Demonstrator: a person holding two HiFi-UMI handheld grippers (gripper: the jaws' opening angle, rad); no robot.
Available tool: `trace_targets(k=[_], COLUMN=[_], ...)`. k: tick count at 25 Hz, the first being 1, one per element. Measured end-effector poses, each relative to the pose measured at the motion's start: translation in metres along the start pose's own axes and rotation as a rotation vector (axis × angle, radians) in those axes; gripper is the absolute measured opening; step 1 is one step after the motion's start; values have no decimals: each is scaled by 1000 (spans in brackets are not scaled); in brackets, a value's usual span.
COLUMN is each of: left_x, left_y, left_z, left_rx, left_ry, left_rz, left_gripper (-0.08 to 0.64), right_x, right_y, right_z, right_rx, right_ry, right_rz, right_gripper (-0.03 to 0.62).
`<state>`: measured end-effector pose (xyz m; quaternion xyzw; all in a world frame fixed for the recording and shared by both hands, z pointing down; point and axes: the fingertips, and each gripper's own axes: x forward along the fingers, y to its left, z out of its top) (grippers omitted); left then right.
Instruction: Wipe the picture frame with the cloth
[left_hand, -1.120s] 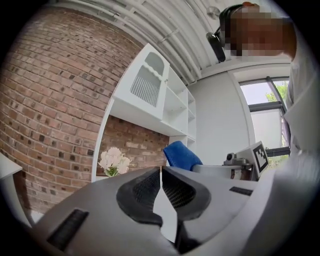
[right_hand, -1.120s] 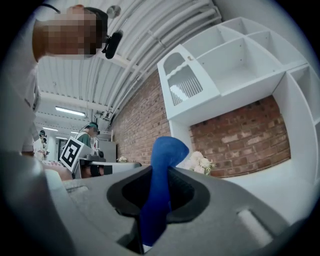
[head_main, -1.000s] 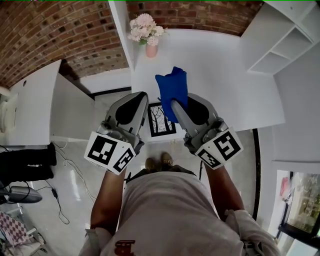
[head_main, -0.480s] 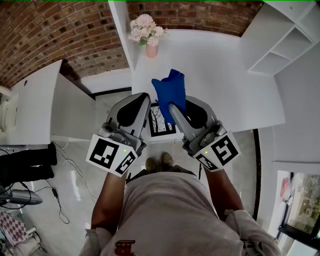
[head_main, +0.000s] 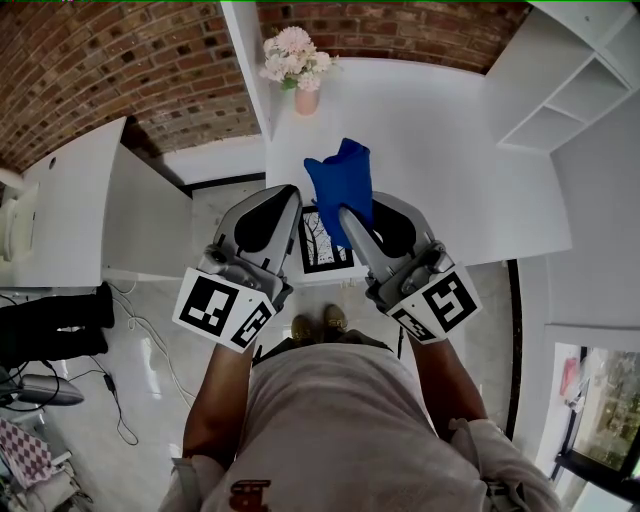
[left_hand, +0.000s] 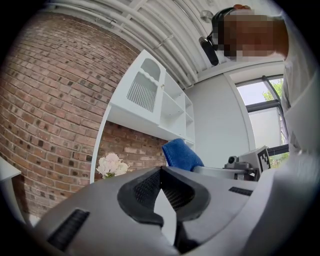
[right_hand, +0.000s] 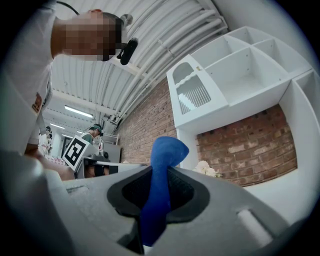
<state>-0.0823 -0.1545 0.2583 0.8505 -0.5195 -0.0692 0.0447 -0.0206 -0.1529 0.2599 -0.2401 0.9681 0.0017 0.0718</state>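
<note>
Right gripper (head_main: 347, 213) is clamping the cloth (head_main: 342, 183), now bunching slightly higher than a second ago over the frame (head_main: 322, 245) at the tabletop's (head_main: 450, 150) near edge, left gripper (head_main: 289, 197) is staying closed on nothing, so wiping is probably pausing between strokes.

The person is holding the left tool (head_main: 286, 198) just left of the picture frame (head_main: 322, 250), pointing it level and away from the body, and its jaws are pressing together on nothing. The right tool (head_main: 348, 214) is hovering at the frame's right edge, and its jaws are clamping a blue cloth (head_main: 342, 182) that is sticking up out of them. The left forearm (head_main: 215, 400) and right forearm (head_main: 455, 385) are reaching forward side by side.
</note>
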Motion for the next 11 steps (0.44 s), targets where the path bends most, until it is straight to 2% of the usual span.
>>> trace_targets(k=[11], left_x=[-2], left_y=[6], left_z=[-2], left_rx=[-15], left_ry=[-3], left_rz=[8], left_gripper=[0], right_x=[-1], right_y=[-3], right_z=[-4], right_rx=[5], right_ry=[3], right_rz=[-13], right_gripper=[72])
